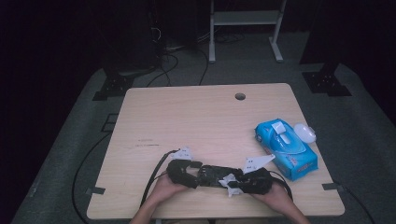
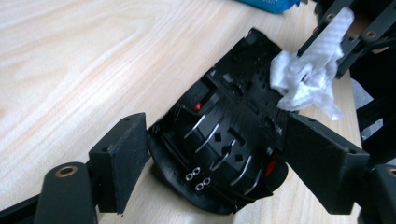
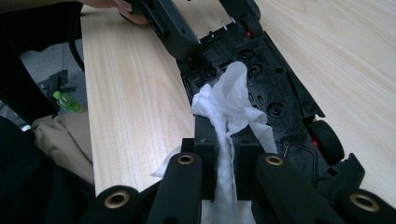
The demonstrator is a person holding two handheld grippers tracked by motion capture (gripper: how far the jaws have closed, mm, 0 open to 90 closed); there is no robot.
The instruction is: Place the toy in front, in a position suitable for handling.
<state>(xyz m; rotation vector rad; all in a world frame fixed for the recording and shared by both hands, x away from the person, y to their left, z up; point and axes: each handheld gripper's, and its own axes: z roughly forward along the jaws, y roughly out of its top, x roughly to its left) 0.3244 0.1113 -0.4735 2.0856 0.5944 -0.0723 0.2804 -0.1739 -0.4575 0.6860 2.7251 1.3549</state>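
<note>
Right gripper (image 3: 226, 154) clamping wipe (image 3: 231, 100), pressed on toy car underside (image 3: 280, 100)

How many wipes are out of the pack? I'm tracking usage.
1: a crumpled white wipe pinched in the right hand-held gripper, pressed on the black toy car's underside. Others may remain inside the blue pack.

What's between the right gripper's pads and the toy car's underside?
A crumpled white wipe: the right gripper pinches it and its free end lies on the upturned black toy car, clearest in the right gripper view.
</note>
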